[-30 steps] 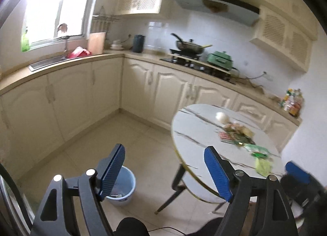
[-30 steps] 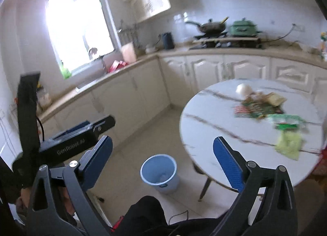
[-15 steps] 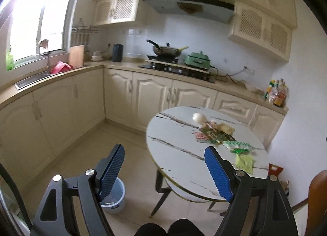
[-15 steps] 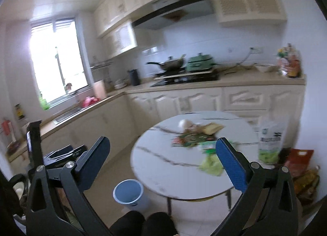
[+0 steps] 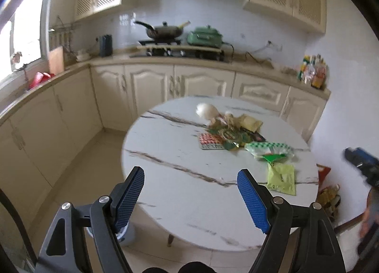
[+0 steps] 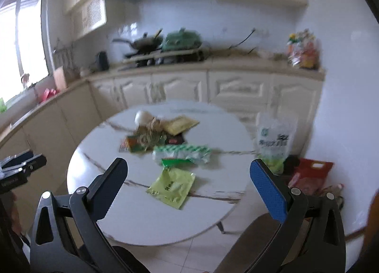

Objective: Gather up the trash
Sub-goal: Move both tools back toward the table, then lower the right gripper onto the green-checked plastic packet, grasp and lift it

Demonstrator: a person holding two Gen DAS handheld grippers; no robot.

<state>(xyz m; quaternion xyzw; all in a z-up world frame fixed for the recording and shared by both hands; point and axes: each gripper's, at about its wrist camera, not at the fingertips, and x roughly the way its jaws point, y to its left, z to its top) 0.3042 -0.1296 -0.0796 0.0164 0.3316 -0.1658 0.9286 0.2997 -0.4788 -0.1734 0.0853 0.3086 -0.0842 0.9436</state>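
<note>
Both hand-held grippers hang above the near edge of a round, marble-patterned worktop (image 5: 180, 154), tilted down toward it. The left hand-held gripper (image 5: 190, 178) has its blue-padded fingers (image 5: 252, 202) spread wide with nothing between them — only bare tabletop shows in the gap. The right hand-held gripper (image 6: 188, 173) is likewise spread and empty; a yellow-green packet (image 6: 171, 186) lies flat on the worktop in the space seen between its fingers, not touched by either.

The trash sits in a loose cluster toward the far-right part of the worktop: a white rounded object (image 5: 205, 110) at the back, a heap of crumpled wrappers (image 5: 233, 131) just in front of it, a red-and-green patterned sheet (image 5: 210, 141) at the heap's left edge, a green-and-white plastic bag (image 5: 268, 148) nearer, and the yellow-green packet nearest the rim.

On the floor under the left fingers a pale blue bin (image 5: 126, 235) is partly hidden. Beyond the table, bags (image 6: 273, 145) lean against the wall — their contents are blurred.
</note>
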